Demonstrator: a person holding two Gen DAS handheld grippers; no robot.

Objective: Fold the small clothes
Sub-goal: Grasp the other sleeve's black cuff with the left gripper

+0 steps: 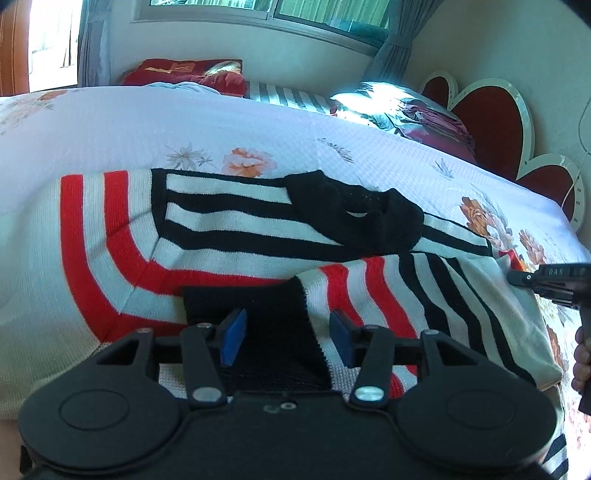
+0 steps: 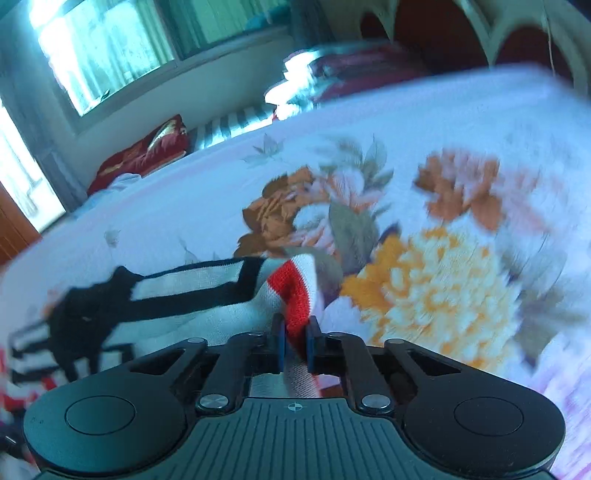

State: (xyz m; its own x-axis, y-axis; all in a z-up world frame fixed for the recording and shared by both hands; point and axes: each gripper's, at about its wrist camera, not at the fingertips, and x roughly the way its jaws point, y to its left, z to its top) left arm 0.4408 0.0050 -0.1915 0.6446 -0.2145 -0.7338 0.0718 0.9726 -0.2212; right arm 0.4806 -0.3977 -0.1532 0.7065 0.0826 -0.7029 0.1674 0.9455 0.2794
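On a bed (image 1: pixel 258 122) covered by a white floral spread, a small striped knit sweater (image 1: pixel 229 225) lies partly folded, its red-and-white bands at the left, black-and-white bands across the middle, and its black collar (image 1: pixel 354 214) on top. One sleeve is laid back across the body, its black cuff (image 1: pixel 266 325) sitting between the blue pads (image 1: pixel 231 341) of the left tongs (image 1: pixel 288 338), which stand apart and do not press on the knit. At the sweater's right edge, the right tongs (image 2: pixel 295 343) are clamped together on a bunched red-and-white fold of the garment (image 2: pixel 295 295), lifting it slightly off the spread; the right-hand view is blurred. In the left wrist view those same tongs enter from the right side, with fingers of the person's hand (image 1: pixel 581 358) on the handle below. Large orange and yellow printed flowers (image 2: pixel 424 280) fill the spread just beyond the pinched fold. Well behind the sweater, along the far side of the bed, lie a dark red cushion (image 1: pixel 188 75), a grey-and-white striped cloth (image 1: pixel 284 94) and a heap of dark red bedding (image 1: pixel 436 122) in bright sun. A red, scalloped headboard (image 1: pixel 491 118) rises at the right, and a window (image 1: pixel 266 11) with grey curtains (image 1: pixel 388 55) spans the wall behind.
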